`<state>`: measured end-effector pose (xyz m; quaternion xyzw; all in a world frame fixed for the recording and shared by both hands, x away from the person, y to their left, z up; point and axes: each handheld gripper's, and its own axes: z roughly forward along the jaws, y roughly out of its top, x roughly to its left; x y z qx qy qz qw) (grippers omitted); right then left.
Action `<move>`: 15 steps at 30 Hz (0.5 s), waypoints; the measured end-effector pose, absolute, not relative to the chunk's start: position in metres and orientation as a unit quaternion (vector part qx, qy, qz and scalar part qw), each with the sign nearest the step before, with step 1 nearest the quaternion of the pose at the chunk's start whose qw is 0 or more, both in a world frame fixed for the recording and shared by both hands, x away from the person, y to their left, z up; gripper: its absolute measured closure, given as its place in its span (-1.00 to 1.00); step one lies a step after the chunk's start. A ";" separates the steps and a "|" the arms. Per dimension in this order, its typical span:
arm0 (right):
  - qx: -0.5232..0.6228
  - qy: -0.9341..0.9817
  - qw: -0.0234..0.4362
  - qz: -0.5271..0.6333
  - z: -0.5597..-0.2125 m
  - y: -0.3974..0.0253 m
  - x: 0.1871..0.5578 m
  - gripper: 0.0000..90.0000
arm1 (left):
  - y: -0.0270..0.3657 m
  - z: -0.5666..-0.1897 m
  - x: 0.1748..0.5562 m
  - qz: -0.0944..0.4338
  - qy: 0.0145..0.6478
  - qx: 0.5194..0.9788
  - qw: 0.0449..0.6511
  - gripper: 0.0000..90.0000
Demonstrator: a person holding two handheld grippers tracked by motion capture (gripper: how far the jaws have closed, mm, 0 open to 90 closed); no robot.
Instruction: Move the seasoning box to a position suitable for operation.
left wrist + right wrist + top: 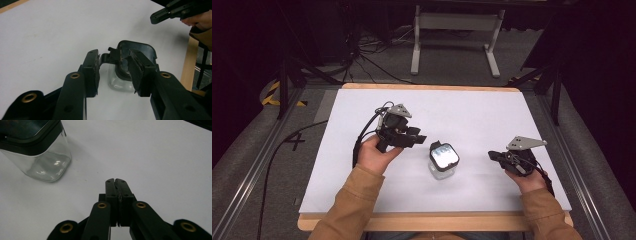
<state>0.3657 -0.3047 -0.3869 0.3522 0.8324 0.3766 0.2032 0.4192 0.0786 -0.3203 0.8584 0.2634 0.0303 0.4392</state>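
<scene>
**Clear jar upright between two grippers**

Standing upright near the middle of the white table (362, 165): a clear jar (443, 161) with a black-rimmed lid (444, 154), slightly toward the near edge. Seen from above, lid on top of the jar, a black latch tab at its far-left corner.

To the left of the jar, just beside it: the left gripper (418, 138), held in the left hand (374, 155), pointing right toward the jar. Jaws released, spread apart with a clear gap. In the left gripper view (115, 72), jaws apart with the jar (120, 83) and its lid (136, 53) seen through the gap; latch tab (112, 52) lying between the two pads, no contact discernible.

To the right of the jar, well apart from it: the right gripper (493, 156), held in the right hand (529, 177), pointing left. Jaws clenched on nothing. In the right gripper view (116, 182), pads pressed together over bare table, the jar (45, 162) at the upper left, apart from the tips.

Tan sleeves (352, 205) entering from the near edge. Beyond the far edge, a grey floor with cables and a white stand (457, 30).
</scene>
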 end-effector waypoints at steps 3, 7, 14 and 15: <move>0.351 0.835 0.201 0.373 -0.389 -0.304 0.364 0.98 | 0.073 -0.320 0.419 0.031 0.252 0.860 0.443 0.32; 0.350 0.838 0.198 0.368 -0.392 -0.301 0.362 0.98 | 0.063 -0.325 0.420 0.028 0.247 0.860 0.446 0.35; 0.349 0.841 0.196 0.364 -0.397 -0.299 0.357 0.97 | 0.043 -0.337 0.426 0.038 0.241 0.873 0.423 0.58; 0.348 0.842 0.196 0.364 -0.397 -0.299 0.356 0.97 | 0.041 -0.340 0.428 0.039 0.244 0.872 0.422 0.63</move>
